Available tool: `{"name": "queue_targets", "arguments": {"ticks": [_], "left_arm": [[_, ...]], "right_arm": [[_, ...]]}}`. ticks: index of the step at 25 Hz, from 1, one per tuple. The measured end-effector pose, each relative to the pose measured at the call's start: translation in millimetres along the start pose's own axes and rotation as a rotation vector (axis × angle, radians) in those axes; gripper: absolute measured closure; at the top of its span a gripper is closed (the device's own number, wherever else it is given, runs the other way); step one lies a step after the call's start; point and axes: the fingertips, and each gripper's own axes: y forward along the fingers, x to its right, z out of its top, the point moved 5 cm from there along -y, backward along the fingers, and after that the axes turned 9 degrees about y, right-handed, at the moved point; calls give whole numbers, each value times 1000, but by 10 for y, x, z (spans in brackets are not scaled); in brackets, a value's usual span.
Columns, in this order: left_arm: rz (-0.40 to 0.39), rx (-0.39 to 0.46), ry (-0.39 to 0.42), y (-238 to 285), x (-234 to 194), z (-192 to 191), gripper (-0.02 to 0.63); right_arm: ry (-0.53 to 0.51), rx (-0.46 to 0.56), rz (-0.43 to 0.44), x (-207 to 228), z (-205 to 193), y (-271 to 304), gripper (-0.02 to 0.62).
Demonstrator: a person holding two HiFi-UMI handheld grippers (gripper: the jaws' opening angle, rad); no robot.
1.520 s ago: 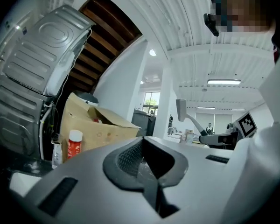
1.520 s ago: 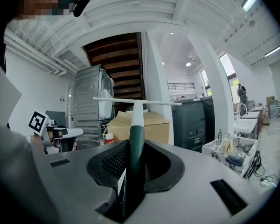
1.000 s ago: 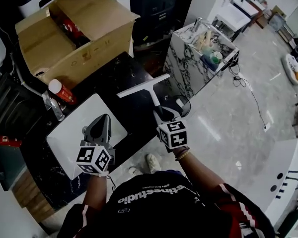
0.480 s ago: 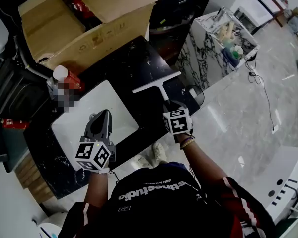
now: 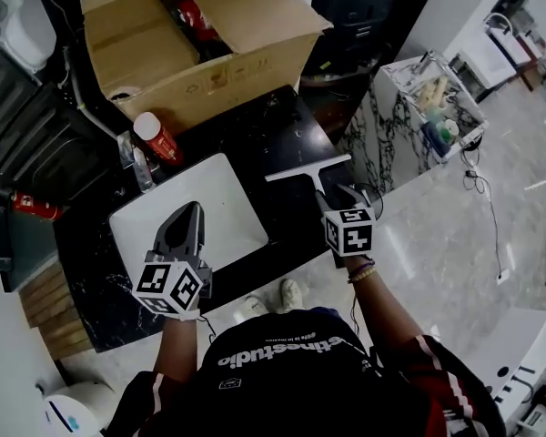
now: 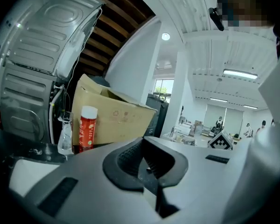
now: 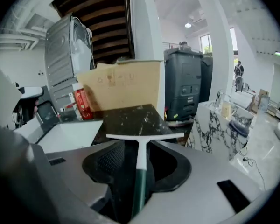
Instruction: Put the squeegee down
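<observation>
**Letting the squeegee go onto the dark surface**

The right gripper (image 7: 140, 166) has the squeegee (image 7: 139, 146) between its fingers (image 7: 107, 164), and those fingers are opening. The right gripper view shows a gap on each side of the green handle, so the pads no longer seem to press on it. The white blade lies crosswise just beyond the fingertips, over the near edge of the black surface (image 5: 273, 135). No view shows whether the blade already rests there.

The left gripper (image 5: 189, 215) hangs above the white sink (image 5: 227, 185), well to the left of the squeegee. Its fingers (image 6: 130, 155) are together with nothing in them.

To do the release well:
- Hold the right gripper (image 5: 338, 200) steady while the fingers spread, so the handle slides out without being flicked sideways.
- Draw back along the line of the handle, not across it, so a pad does not catch the squeegee (image 5: 309, 173).
- Watch the edge. The handle runs back toward the person past the rim, so the tool could probably tip off unless most of its weight sits on the surface.
- The left gripper (image 6: 143, 155) has no part in this and is best kept clear.
</observation>
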Motion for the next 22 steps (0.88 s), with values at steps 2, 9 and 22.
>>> {"name": "queue_targets", "arguments": {"ticks": [2,9,22], "left_arm": [[29,30,8,-157,-70,120,592],[150,127,31,-942,-376,442,592],[333,211,35,-2027,-700,710,592]], "right_arm": [[-16,90,38,-181,314,-143,405],[-119,377,301,-1332,1057,-719,465],[-217,464,644,-2834,994,-1321,557]]}}
